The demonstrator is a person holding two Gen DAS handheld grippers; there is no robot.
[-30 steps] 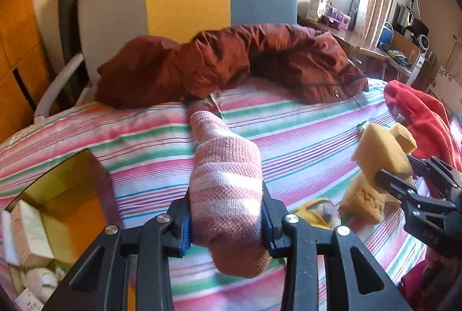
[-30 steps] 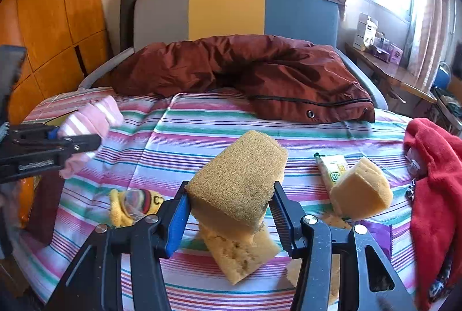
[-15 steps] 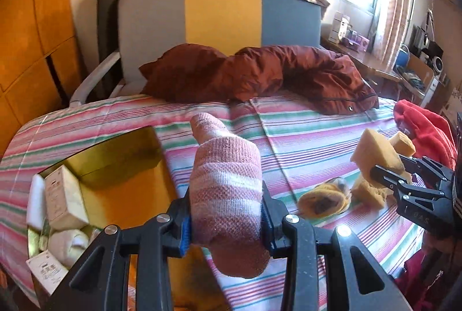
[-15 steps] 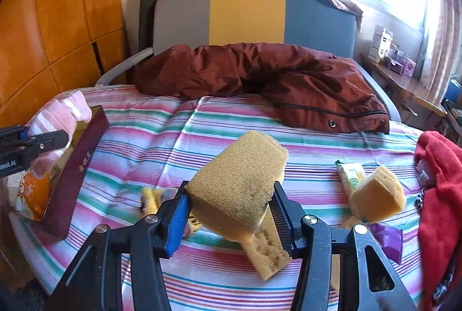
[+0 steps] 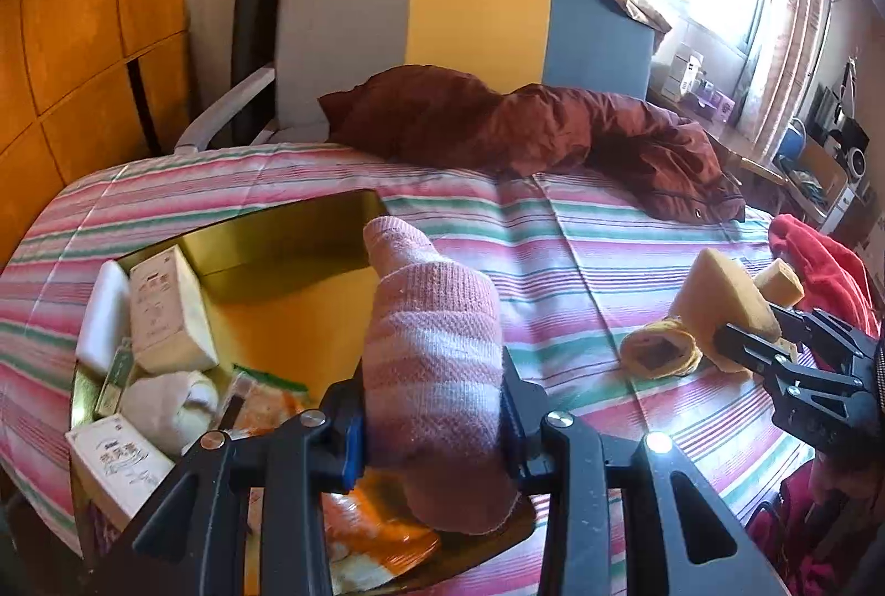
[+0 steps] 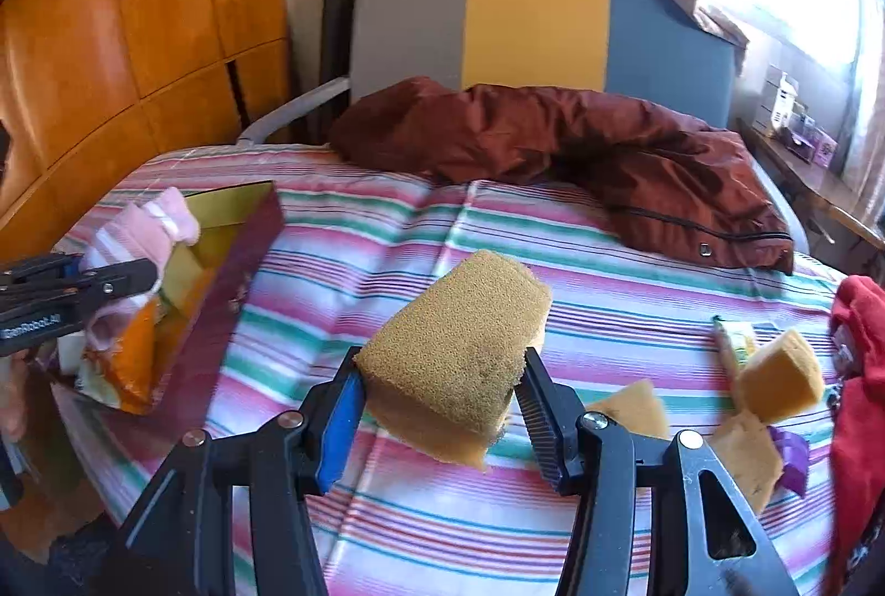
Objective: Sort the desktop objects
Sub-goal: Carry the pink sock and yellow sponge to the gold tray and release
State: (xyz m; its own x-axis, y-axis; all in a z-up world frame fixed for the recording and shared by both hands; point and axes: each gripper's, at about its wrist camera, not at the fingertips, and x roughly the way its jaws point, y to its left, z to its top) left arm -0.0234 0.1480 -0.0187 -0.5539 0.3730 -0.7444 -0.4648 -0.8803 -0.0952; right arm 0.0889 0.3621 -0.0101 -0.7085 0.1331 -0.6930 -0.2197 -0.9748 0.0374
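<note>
Entry: gold-lined box (image 5: 287,231) on the striped bed, newly come into full view beneath the left hand-held gripper (image 5: 431,422), which pinched a pink striped sock (image 5: 431,347) above it, ready for dropping; right hand-held gripper (image 6: 440,400) clamped a tan sponge (image 6: 459,347), carried nearer the box, beside it.

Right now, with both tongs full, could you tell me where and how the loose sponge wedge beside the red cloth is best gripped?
Grip the sponge wedge across its two broad flat faces, near the thick end, coming from above. It stands tilted against another sponge piece, so its faces are exposed while its thin edge would probably slip. The red cloth crowds its right side, so approaching from the left looks easier.
</note>
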